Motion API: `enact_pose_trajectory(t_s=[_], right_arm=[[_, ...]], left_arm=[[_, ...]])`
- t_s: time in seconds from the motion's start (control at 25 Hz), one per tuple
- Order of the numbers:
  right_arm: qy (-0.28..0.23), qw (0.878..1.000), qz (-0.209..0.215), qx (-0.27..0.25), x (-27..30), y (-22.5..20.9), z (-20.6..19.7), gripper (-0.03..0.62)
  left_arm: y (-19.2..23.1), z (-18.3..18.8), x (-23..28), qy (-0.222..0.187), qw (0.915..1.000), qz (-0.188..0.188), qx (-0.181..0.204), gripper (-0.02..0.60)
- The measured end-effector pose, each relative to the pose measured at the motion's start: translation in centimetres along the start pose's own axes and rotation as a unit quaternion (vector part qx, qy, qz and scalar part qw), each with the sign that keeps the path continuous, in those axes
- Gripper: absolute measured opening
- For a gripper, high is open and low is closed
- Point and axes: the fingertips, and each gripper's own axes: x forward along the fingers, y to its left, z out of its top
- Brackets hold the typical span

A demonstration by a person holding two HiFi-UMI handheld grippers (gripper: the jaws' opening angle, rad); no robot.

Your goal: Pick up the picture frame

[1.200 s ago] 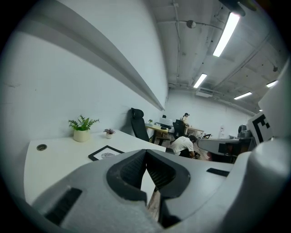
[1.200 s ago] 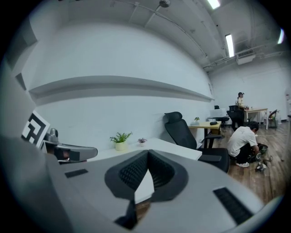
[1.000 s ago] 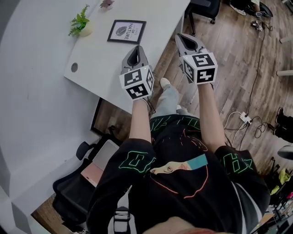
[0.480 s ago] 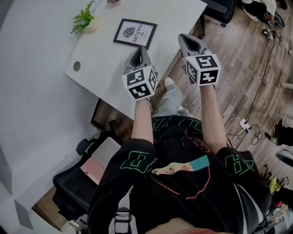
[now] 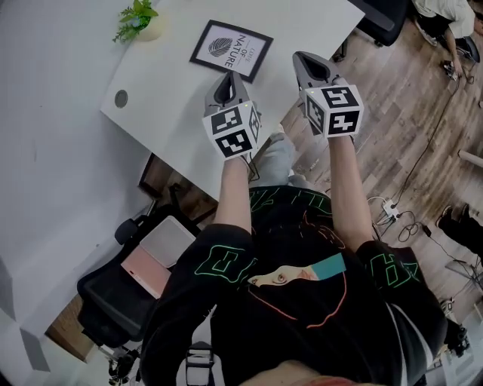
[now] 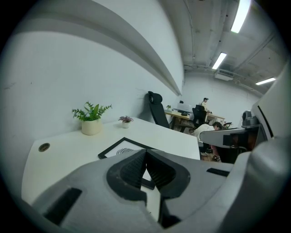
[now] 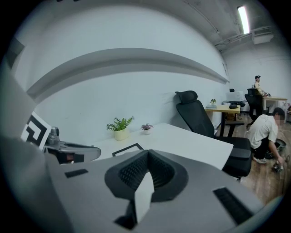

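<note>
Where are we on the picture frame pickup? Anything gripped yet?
Nothing is done yet: the picture frame lies flat on the white desk, untouched. In hand: the left claw and right claw hover short of it, both shut and empty. Left to do: open a claw, reach the frame's edge, close and lift.

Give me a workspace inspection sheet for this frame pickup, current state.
Surface: white desk, bare around the frame.
Job's things: picture frame lying flat near the desk's edge, untouched.
Clutter: potted plant, smaller plant, cable grommet.
Grippers: left gripper shut, empty, just short of the frame; right gripper shut, empty, past the desk's edge.
Cables: power strip with cords on the floor.
Surroundings: wood floor, office chair, person crouching.
</note>
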Motion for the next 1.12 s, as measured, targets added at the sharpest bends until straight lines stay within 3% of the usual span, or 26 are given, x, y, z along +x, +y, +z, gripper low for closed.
enact_pose_trajectory(t_s=[0.4,0.56,0.76,1.12], right_arm=[[0.038,0.999,0.027,-0.016,5.8,0.7,-0.2,0.005],[0.053,0.998,0.038,-0.026,7.9,1.1,0.0,0.005],[0.072,0.995,0.052,-0.049,10.0,1.9,0.3,0.005],[0.101,0.989,0.08,-0.079,12.8,1.8,0.5,0.005]], left_arm=[[4.2,-1.6,3.2,0.029,0.9976,0.041,-0.047,0.003],[6.1,-2.3,4.1,0.053,0.9941,0.072,-0.061,0.003],[7.5,-3.1,5.3,0.068,0.9898,0.083,-0.095,0.003],[8.3,-3.7,6.6,0.065,0.9812,0.111,-0.143,0.003]])
